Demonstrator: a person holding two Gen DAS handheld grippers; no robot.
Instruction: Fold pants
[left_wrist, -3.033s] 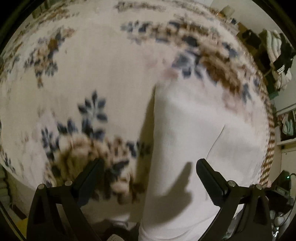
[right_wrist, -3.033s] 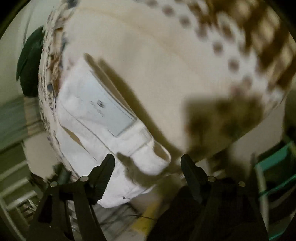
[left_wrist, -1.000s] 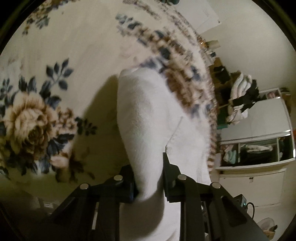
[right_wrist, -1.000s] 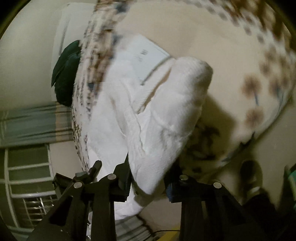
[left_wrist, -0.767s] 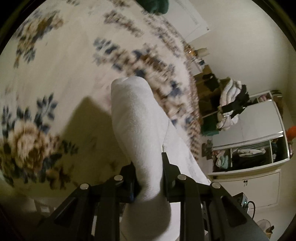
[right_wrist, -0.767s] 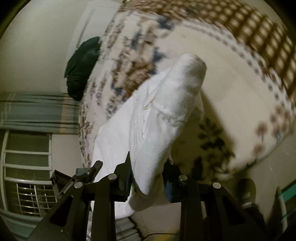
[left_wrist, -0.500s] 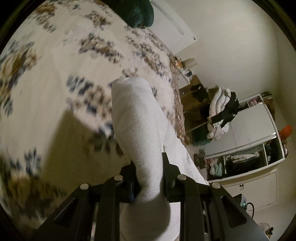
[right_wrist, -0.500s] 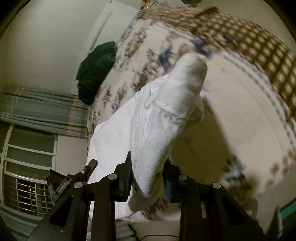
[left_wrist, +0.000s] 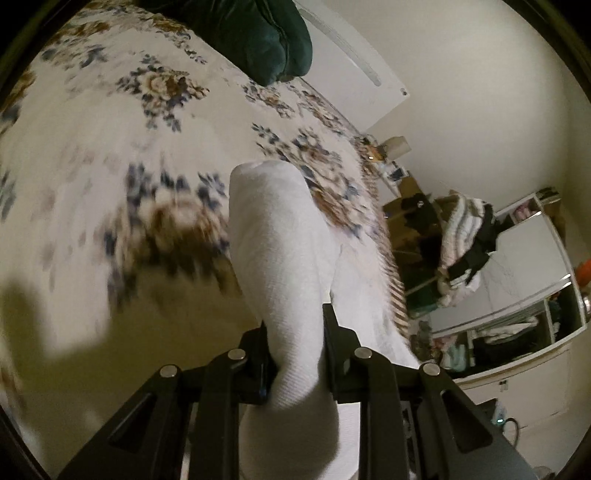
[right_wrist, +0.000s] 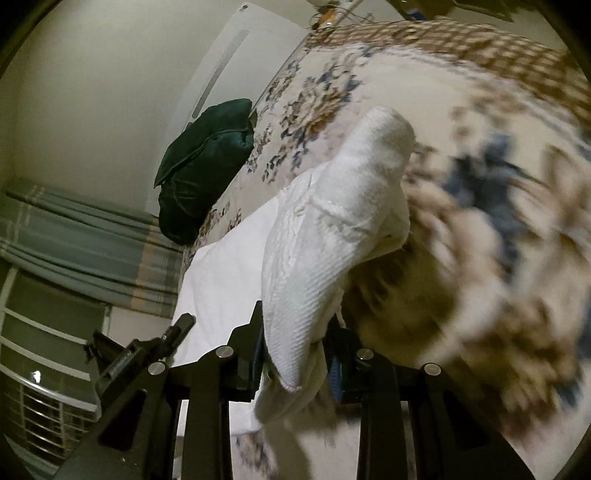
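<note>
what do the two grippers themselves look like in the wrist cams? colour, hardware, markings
Both are matte black plastic. The left gripper and right gripper each show angular linkage arms with triangular cut-outs and round silver pivot pins. In the right wrist view a blue patch shows on one finger's inner face, and the other gripper appears at lower left with small white lettering, unreadable. No cables or sleeves visible.

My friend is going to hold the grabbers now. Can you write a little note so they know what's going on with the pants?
Left tool: shut on the white pants, lifted off the floral bedspread.
Right tool: shut on another part of the pants, also raised.
The rest of the pants lies on the bed, below a dark green cushion.
Done: both ends gripped and lifted.
Left: carry them over, lay flat, finish the fold.
</note>
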